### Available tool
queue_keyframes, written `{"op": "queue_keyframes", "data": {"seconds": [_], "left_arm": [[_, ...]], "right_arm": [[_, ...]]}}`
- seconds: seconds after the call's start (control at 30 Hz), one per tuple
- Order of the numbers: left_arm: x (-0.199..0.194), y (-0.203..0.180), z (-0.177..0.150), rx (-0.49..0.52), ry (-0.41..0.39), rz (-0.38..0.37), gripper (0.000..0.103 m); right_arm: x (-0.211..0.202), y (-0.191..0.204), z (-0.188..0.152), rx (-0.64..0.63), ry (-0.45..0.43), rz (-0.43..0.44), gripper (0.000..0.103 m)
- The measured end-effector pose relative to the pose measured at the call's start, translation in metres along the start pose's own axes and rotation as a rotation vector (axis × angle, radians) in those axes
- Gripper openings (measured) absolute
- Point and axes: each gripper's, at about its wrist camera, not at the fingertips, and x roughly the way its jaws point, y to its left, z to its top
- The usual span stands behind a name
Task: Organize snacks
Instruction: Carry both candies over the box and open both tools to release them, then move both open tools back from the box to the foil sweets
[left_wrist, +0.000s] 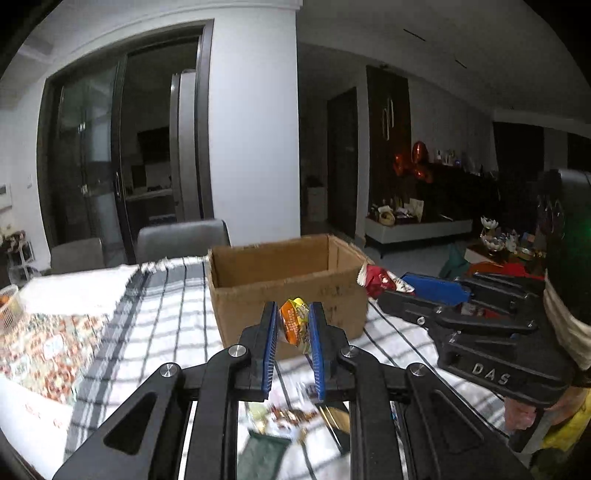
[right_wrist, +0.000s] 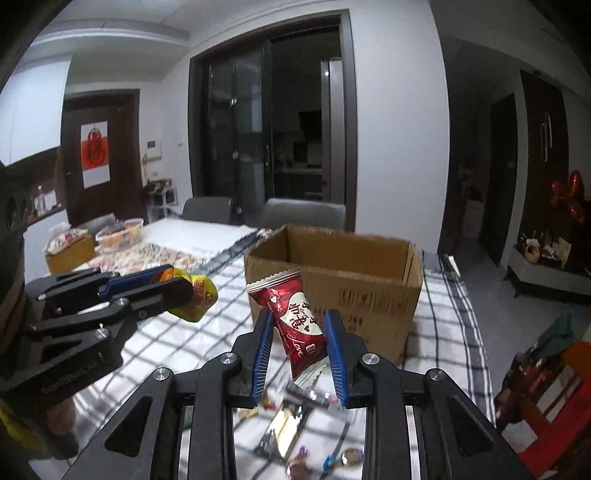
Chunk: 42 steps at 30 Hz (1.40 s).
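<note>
My left gripper (left_wrist: 293, 325) is shut on an orange-yellow snack packet (left_wrist: 294, 320) and holds it above the table, just in front of an open cardboard box (left_wrist: 284, 291). My right gripper (right_wrist: 298, 330) is shut on a red snack packet (right_wrist: 295, 317) with a white heart, held in front of the same box (right_wrist: 332, 291). In the left wrist view the right gripper (left_wrist: 402, 286) reaches in from the right with the red packet (left_wrist: 380, 280) by the box's right corner. In the right wrist view the left gripper (right_wrist: 177, 288) with its packet (right_wrist: 199, 295) is at left.
The table has a black-and-white checked cloth (left_wrist: 166, 310). Several loose wrapped snacks (right_wrist: 295, 424) lie on it under the grippers. A basket (right_wrist: 120, 232) and a small box (right_wrist: 70, 251) stand at the far left end. Grey chairs (right_wrist: 303, 214) stand behind the table.
</note>
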Motion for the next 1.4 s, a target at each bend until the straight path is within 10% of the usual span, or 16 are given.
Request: {"op": "queue_keyframes", "data": {"seconds": [0.6, 0.97, 1.1, 1.17, 1.4], "left_arm": [[0.069, 0.031, 0.077, 0.031, -0.055, -0.002, 0.018], [0.138, 0.047, 0.087, -0.016, 0.059, -0.019, 0.019], [0.149, 0.051, 0.089, -0.025, 0.085, -0.021, 0.055], [0.144, 0.053, 0.085, -0.031, 0.080, -0.009, 0.055], [0.118, 0.046, 0.073, -0.017, 0.089, 0.024, 0.056]], "right_arm": [[0.060, -0.040, 0.079, 0.033, -0.015, -0.063, 0.030], [0.121, -0.067, 0.089, 0.048, 0.091, -0.105, 0.030], [0.134, -0.072, 0.086, 0.053, 0.116, -0.155, 0.043], [0.133, -0.071, 0.083, 0.061, 0.116, -0.180, 0.059], [0.106, -0.063, 0.068, 0.067, 0.088, -0.176, 0.059]]}}
